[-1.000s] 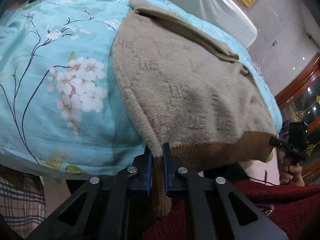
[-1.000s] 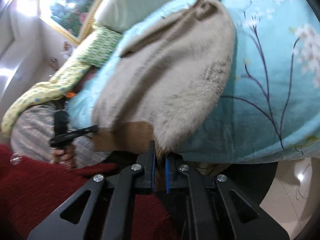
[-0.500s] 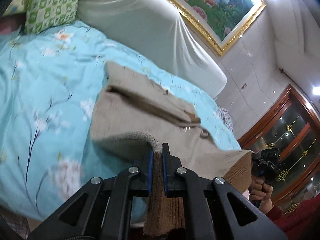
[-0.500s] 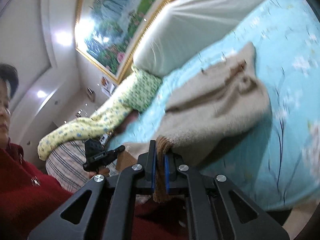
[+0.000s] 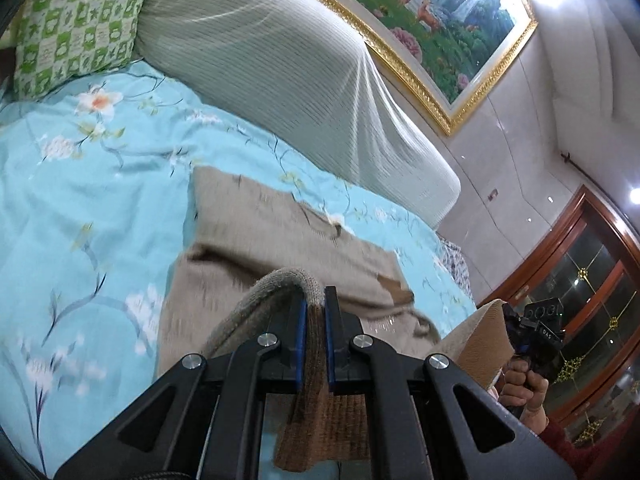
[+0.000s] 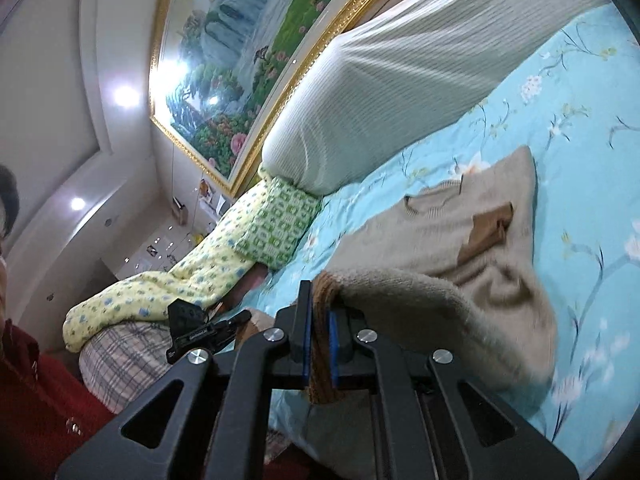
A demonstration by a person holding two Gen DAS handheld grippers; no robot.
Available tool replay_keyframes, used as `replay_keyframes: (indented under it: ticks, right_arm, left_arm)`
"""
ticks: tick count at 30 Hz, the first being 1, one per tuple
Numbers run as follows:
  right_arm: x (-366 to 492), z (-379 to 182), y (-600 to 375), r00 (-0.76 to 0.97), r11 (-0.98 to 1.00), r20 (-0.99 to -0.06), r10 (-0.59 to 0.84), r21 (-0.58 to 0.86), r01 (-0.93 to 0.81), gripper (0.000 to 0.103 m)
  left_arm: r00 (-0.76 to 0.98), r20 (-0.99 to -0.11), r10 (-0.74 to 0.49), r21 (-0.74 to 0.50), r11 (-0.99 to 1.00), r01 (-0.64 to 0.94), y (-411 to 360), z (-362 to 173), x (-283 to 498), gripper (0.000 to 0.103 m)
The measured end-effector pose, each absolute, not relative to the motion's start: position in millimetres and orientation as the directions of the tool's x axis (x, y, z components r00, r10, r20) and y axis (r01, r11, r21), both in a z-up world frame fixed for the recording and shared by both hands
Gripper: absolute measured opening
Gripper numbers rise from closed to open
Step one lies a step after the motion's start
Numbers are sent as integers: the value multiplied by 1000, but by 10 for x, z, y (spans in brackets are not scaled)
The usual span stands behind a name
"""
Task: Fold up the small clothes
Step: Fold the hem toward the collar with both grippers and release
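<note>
A beige knitted sweater [image 5: 256, 236] with a brown ribbed hem lies on a light blue floral bedspread [image 5: 80, 208]. My left gripper [image 5: 315, 312] is shut on the hem's left corner and holds it lifted above the sweater's lower body. My right gripper [image 6: 318, 320] is shut on the hem's other corner, also lifted. In the right wrist view the sweater [image 6: 432, 236] shows its neckline and a brown cuff [image 6: 490, 228] folded onto the chest. The right gripper also shows in the left wrist view [image 5: 536, 328], and the left one in the right wrist view [image 6: 200, 330].
A white covered headboard cushion [image 5: 288, 80] runs along the far side of the bed. A green checked pillow [image 5: 76, 36] sits at the far left, with a yellow quilt [image 6: 160, 292] beside it. A framed painting [image 5: 448, 12] hangs above. A wooden cabinet [image 5: 592, 280] stands right.
Both grippers have lifted the hem from the bed's near edge and carried it up and forward over the sweater. The lower half now hangs raised in a fold.
</note>
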State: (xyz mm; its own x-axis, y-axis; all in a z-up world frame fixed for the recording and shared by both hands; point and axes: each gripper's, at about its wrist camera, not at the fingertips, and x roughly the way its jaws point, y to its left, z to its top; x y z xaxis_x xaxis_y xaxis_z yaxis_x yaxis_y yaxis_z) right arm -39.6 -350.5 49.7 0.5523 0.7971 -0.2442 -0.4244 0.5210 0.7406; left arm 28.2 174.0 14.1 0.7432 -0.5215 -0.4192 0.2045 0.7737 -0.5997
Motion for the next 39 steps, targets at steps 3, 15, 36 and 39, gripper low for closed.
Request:
replay_keyframes:
  ticks: [3, 15, 36, 39]
  right_arm:
    - [-78, 510, -3481, 566, 526, -244, 788, 744, -411, 8]
    - [1426, 197, -3563, 687, 666, -401, 606, 728, -163, 8]
    - [1429, -32, -3811, 695, 752, -524, 493, 658, -37, 60]
    - [1274, 9, -3338, 607, 767, -539, 584, 611, -195, 60]
  left_arm:
    - [755, -413, -510, -602, 774, 194, 1729, 172, 620, 5]
    - [770, -457, -445, -615, 783, 88, 1786, -69, 2163, 5]
    - [675, -546, -496, -518, 833, 193, 1459, -38, 2059, 10]
    - [588, -577, -567, -486, 817, 311, 889, -112, 1992, 11]
